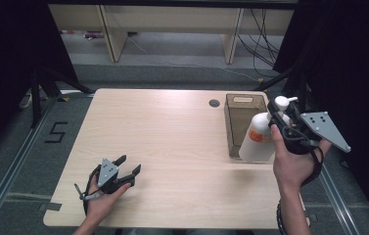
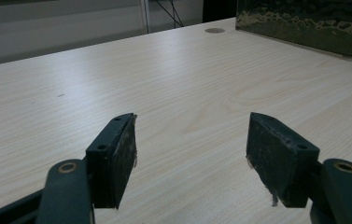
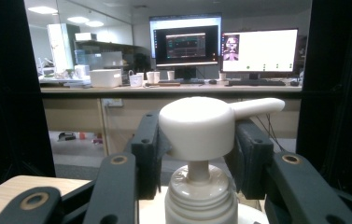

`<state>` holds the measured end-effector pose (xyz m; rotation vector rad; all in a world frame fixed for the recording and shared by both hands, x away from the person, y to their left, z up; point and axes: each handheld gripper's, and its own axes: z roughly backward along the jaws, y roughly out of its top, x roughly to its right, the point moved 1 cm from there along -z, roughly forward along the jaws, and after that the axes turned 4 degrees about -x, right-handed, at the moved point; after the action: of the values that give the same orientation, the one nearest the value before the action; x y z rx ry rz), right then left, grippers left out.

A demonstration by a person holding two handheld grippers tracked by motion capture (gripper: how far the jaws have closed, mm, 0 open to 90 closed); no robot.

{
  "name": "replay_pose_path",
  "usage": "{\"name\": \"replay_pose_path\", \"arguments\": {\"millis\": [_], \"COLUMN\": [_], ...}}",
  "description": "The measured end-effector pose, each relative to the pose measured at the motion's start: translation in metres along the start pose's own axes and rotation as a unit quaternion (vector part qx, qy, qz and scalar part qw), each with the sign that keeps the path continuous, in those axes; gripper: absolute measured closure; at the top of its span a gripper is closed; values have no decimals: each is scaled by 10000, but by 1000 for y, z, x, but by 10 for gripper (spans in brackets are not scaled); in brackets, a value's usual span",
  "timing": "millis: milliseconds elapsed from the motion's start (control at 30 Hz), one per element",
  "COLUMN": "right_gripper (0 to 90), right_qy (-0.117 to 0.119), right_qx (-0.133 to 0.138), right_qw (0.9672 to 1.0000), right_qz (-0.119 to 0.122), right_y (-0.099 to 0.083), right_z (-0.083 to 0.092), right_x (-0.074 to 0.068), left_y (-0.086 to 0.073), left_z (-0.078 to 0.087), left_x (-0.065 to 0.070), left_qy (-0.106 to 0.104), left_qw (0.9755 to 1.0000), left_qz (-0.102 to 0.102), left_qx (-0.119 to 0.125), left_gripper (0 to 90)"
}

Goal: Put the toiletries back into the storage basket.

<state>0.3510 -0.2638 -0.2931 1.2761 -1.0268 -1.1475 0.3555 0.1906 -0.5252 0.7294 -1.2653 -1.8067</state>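
This is a lab or office workroom set up for recording. Black curtains (image 1: 6, 58) hang on both sides of a pale wooden worktop (image 1: 162, 142) that stands on grey carpet between floor rails (image 1: 6, 181), with a "5" (image 1: 56, 132) taped on the floor. Beyond it, loose cables (image 1: 263, 44) trail under a long desk (image 3: 164, 91), which carries two lit monitors (image 3: 185, 42), a keyboard (image 3: 255, 82), cups (image 3: 154, 77) and a white box (image 3: 105, 78) under ceiling lights (image 3: 43, 10).
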Motion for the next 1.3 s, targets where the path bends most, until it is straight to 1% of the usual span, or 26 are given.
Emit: {"name": "replay_pose_path", "arguments": {"millis": [33, 100, 133, 233, 267, 300, 367, 600, 633, 667, 700, 767, 800, 833, 867, 933, 1000, 1033, 1100, 1200, 1267, 1300], "right_gripper": [597, 597, 597, 597, 597, 596, 597, 597, 597, 597, 597, 597, 597, 597, 597, 597, 597, 597, 597, 597, 597, 597], "right_qy": [-19, -2, -31, -32, -53, -57, -65, -100, -101, -102, -106, -116, -120, -113, -138, -130, -125, -137, -156, -168, -181, -190], "right_qx": [15, 12, 0, 24, 22, 22, 24, -16, -24, -38, -39, -74, -78, -88, -78, -108, -124, -160, -116, -135, -140, -131], "right_qw": [10000, 10000, 10000, 10000, 10000, 10000, 10000, 9999, 9999, 9999, 9999, 9999, 9999, 9999, 9999, 9998, 9998, 9998, 9998, 9998, 9997, 9997], "right_qz": [38, -46, -2, -19, 19, -14, 20, -26, 13, -25, 20, -5, 37, -1, 37, 39, -38, -19, -12, -16, 42, 12], "right_y": [0, 1, 2, 3, 3, 4, 4, 6, 6, 7, 7, 7, 7, 7, 7, 8, 8, 8, 9, 9, 9, 9], "right_z": [-1, -3, -4, -7, -8, -9, -12, -19, -20, -22, -23, -25, -27, -28, -29, -31, -33, -34, -36, -39, -41, -42], "right_x": [1, 1, 2, 2, 3, 3, 4, 6, 7, 6, 7, 7, 8, 8, 8, 9, 9, 10, 10, 10, 11, 11], "left_y": [0, 0, 0, 0, 0, 0, 0, 0, 0, 0, 0, 0, 0, 0, 0, 0, 0, 0, 0, 0, 0, 0], "left_z": [0, 0, 0, 0, 0, 0, 0, 0, 0, 0, 0, 0, 0, 0, 0, 0, 0, 0, 0, 0, 0, 0], "left_x": [0, 0, 0, 0, 0, 0, 0, 0, 0, 0, 0, 0, 0, 0, 0, 0, 0, 0, 0, 0, 0, 0], "left_qy": [2, 3, 1, -4, -3, 1, -3, 6, 1, 0, -3, -5, -4, 4, -1, -3, -5, -6, -7, -9, -9, -10], "left_qw": [10000, 10000, 10000, 10000, 10000, 10000, 10000, 10000, 10000, 10000, 10000, 10000, 10000, 10000, 10000, 10000, 10000, 10000, 10000, 10000, 10000, 10000], "left_qz": [0, -1, -4, 3, 0, 9, 0, 24, 17, 12, 10, 2, 6, 22, 19, 20, 21, 20, 19, 19, 22, 25], "left_qx": [-1, -1, 0, 4, 2, 4, 4, 1, 1, -1, 0, 1, 2, 1, 0, -6, -3, -2, -3, -5, -3, -4], "left_gripper": [327, 327, 327, 327, 327, 327, 327, 327, 327, 327, 327, 327, 327, 327, 327, 327, 327, 327, 327, 327, 327, 327]}}
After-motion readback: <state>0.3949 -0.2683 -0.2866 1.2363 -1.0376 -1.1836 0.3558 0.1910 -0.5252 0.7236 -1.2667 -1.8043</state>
